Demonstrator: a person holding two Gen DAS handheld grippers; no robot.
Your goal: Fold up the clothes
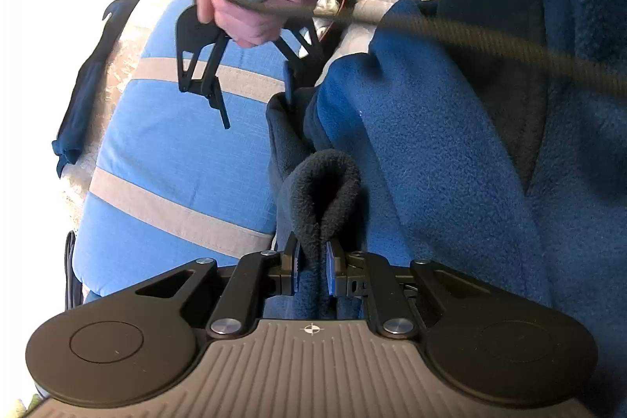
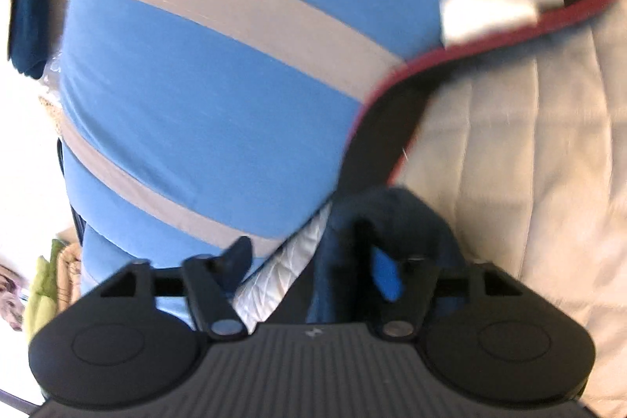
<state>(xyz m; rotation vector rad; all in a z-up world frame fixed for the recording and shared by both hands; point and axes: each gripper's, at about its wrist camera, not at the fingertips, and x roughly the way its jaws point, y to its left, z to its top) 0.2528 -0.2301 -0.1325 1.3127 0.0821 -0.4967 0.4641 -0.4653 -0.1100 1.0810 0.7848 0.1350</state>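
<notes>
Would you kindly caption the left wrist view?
Left tongs pinch a blue fleece garment; right tongs hover open beyond.

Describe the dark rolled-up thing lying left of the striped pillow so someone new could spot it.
Start at the big blue pillow with beige stripes. Just off its left edge lies a long, narrow navy cloth roll. Unlike the fuzzy blue fleece on the right, it is smooth, slim and darker.

Strong daylight is blown out to white along the left edges of both fisheye views. The right wrist view is smeared by motion blur; the left wrist view's foreground is rendered sharp.
</notes>
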